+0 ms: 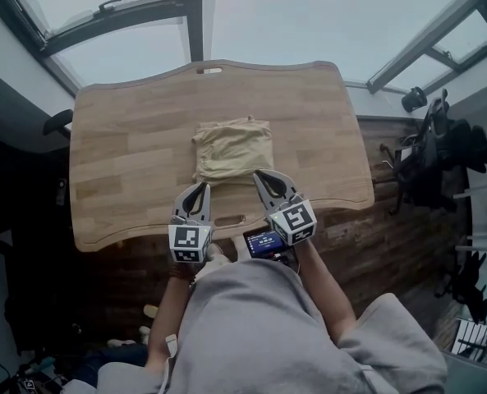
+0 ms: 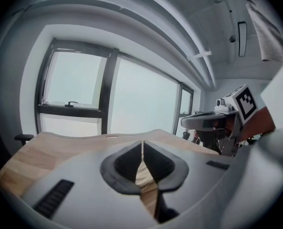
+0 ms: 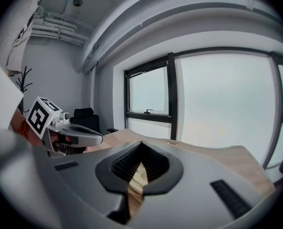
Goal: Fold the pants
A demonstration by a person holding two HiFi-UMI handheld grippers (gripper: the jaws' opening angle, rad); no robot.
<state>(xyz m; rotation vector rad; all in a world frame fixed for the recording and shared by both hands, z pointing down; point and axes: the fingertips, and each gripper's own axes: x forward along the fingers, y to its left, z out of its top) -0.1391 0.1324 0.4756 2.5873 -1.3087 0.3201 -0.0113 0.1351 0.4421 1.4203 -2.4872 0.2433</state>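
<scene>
Pants [image 1: 232, 149] lie folded on the wooden table [image 1: 120, 154], your left gripper [image 1: 202, 189] and right gripper [image 1: 261, 176] both closed and empty; brush the near edge and the fold may spill open.

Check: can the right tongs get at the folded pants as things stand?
Probably yes. The right tongs, shut and empty, point at the near edge of the pants on the table, with nothing between them.

Soft window daylight (fisheye edges)

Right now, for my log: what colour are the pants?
The pants are pale tan, clearest in the head view.
</scene>
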